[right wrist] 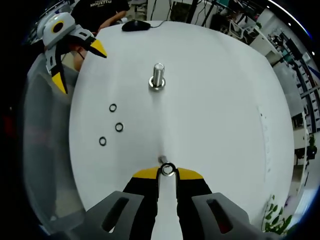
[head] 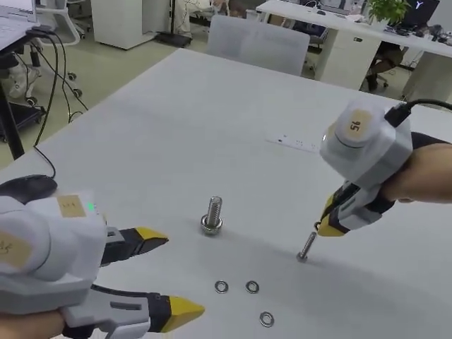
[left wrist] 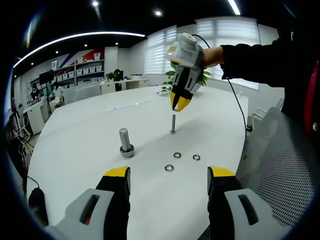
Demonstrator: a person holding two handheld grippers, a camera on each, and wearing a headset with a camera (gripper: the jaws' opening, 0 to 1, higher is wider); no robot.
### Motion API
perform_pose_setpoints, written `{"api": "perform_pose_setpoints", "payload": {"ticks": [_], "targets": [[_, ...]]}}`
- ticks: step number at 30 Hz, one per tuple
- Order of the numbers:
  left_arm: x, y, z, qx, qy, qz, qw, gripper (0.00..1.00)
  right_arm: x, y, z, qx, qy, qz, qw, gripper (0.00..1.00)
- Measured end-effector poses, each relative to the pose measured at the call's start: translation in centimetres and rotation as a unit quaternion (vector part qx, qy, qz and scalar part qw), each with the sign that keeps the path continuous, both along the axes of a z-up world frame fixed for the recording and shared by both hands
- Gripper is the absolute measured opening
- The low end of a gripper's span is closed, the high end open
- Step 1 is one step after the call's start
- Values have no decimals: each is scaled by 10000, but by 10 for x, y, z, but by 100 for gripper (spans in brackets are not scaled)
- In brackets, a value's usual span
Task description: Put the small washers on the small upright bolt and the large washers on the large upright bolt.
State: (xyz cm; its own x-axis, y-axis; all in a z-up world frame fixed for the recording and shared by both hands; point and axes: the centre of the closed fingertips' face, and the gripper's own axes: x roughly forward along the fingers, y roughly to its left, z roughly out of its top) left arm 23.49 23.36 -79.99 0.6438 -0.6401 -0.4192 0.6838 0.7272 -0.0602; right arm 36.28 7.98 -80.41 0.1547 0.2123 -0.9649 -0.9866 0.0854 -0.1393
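Right gripper [head: 329, 229] pinches a small washer [right wrist: 167, 170] just above the small upright bolt [head: 306, 247].
Left gripper [head: 175, 272] hovers, jaws wide apart, holding nothing; three loose washers [head: 252, 287] lie near the large upright bolt [head: 212, 214].

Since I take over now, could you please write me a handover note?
The left gripper is open and empty.
The right gripper is shut on a small silver washer just above the small upright steel bolt.
The large upright steel bolt stands apart; three loose silver washers lie on the white table.
Done: none clearly seated on the small bolt.
Left: seat this washer, then the three.
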Motion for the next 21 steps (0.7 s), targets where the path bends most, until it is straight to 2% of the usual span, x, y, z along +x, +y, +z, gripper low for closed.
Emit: {"api": "perform_pose_setpoints", "payload": {"ticks": [21], "targets": [[2, 0, -4, 2, 68, 27, 10000, 61, 2, 0, -14, -15, 150, -17, 9999, 13]]}}
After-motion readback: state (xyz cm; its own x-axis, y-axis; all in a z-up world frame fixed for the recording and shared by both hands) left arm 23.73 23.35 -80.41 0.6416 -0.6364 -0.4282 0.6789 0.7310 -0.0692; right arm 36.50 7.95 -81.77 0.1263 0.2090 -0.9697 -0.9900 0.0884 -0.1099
